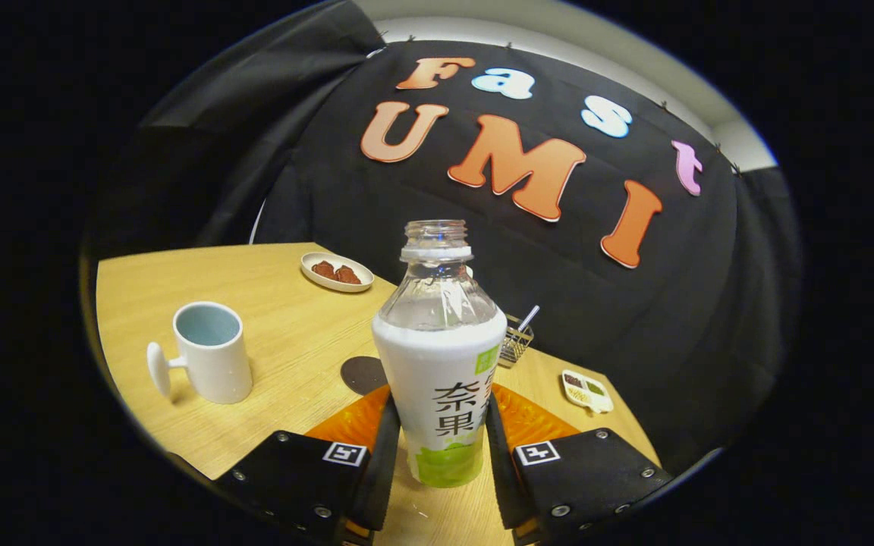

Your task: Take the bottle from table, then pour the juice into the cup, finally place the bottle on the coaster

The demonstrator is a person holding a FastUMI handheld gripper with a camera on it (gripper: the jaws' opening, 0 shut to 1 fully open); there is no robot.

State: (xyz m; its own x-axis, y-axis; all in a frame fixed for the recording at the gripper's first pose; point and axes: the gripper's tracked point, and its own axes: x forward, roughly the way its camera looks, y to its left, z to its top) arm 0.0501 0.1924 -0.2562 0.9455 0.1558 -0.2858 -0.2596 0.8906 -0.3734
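Containers: white cup with a side handle stands upright on the wooden table, off to the left of the fingers; pale blue inside, contents cannot be made out. Oval white dish farther back near the table's rear edge holds two reddish-brown pieces. Small divided tray near the right-hand table edge carries portions of dark, pale and green grains or similar; too small to name. Wire basket just behind the bottle, a light stick poking out of it.

Bottle: upright, cap off, neck open. Clear shoulder and neck, white wrap label with green at the bottom over the lower body. Liquid level cannot be judged through the label; the clear upper part looks empty. Whether its base touches the table cannot be told.

Gripper: both fingers press the bottle's lower body, one on each side, clamped on it.

Coaster: dark round disc flat on the table, just beyond the left finger, partly hidden by it, between cup and bottle.

Room: bare tabletop between cup and bottle; table's right edge runs close past the tray.
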